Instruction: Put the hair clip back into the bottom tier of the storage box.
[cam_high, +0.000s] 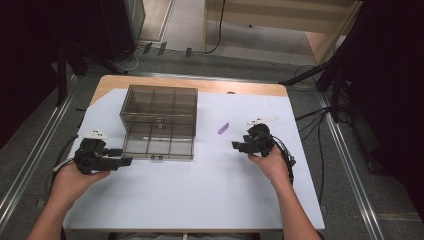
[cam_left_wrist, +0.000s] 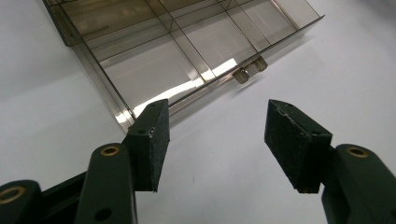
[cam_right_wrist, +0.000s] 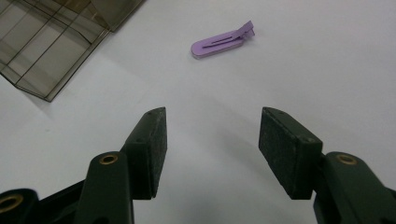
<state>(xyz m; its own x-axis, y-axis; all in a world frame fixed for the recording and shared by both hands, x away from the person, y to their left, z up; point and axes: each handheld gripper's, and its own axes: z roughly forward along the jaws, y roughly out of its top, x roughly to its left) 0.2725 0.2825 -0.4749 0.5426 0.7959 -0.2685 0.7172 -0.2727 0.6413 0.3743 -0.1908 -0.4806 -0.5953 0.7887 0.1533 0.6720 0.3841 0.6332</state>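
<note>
A clear smoky plastic organizer box (cam_high: 159, 122) sits at upper centre of the white table cover (cam_high: 210, 185), lid open, its divided compartments empty. A purple hair clip (cam_high: 223, 128) lies right of it, alone on bare cover. The left gripper (cam_high: 125, 161), at lower left, points at the box's front edge, jaws spread, holding nothing. The right gripper (cam_high: 235, 145) faces the clip, jaws likewise spread and empty.
</note>
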